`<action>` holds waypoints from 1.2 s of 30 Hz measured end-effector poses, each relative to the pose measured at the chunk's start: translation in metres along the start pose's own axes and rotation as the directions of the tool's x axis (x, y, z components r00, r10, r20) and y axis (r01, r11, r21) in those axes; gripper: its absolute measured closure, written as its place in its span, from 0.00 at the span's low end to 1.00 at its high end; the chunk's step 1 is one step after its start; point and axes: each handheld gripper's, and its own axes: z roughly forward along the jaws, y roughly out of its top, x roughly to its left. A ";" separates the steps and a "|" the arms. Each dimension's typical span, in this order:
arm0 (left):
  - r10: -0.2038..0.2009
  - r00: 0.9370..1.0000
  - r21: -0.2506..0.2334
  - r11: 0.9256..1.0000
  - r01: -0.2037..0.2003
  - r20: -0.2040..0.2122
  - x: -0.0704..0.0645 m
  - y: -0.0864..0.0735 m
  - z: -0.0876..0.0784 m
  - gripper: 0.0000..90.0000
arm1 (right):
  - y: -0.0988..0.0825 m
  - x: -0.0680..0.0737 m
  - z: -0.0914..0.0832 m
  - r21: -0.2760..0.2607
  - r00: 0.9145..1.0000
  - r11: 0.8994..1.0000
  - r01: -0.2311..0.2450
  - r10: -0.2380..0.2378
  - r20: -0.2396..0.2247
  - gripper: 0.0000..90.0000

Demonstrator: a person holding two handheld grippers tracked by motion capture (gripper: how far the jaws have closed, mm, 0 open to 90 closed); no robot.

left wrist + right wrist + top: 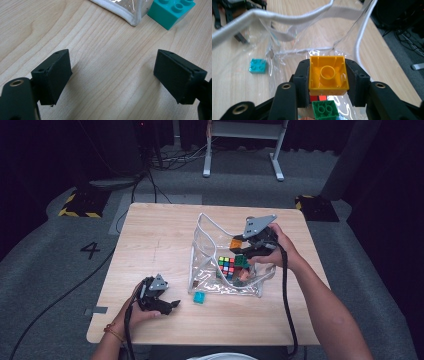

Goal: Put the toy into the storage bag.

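My right gripper (328,78) is shut on an orange brick (328,75), its hollow underside facing the camera. It hangs over the open mouth of a clear plastic bag (210,245) with white trim. From above, the orange brick (235,243) and right gripper (240,243) sit over the bag's right side. Inside the bag lie a colour cube (226,266) and a green brick (325,109). A teal brick (199,297) lies on the table just outside the bag's front edge. My left gripper (172,305) rests open near it, jaws apart over bare wood (112,75).
The wooden table (150,240) has free room on its left half and along the front. A white-framed stand (242,145) and cables lie on the grey floor beyond the far edge.
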 end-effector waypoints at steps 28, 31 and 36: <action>0.000 1.000 0.000 1.000 0.000 -0.001 0.000 0.000 0.000 0.16 | -0.016 -0.010 0.031 0.454 0.999 0.891 0.022 -0.008 -0.033 0.66; 0.000 1.000 0.000 1.000 0.000 0.000 0.000 0.000 0.000 0.16 | -0.020 -0.011 0.024 0.462 1.000 0.887 0.011 0.003 -0.029 0.66; 0.000 1.000 0.000 1.000 0.000 -0.001 0.000 0.000 0.000 0.16 | -0.031 -0.015 0.013 0.436 1.000 0.900 -0.006 0.017 -0.022 0.66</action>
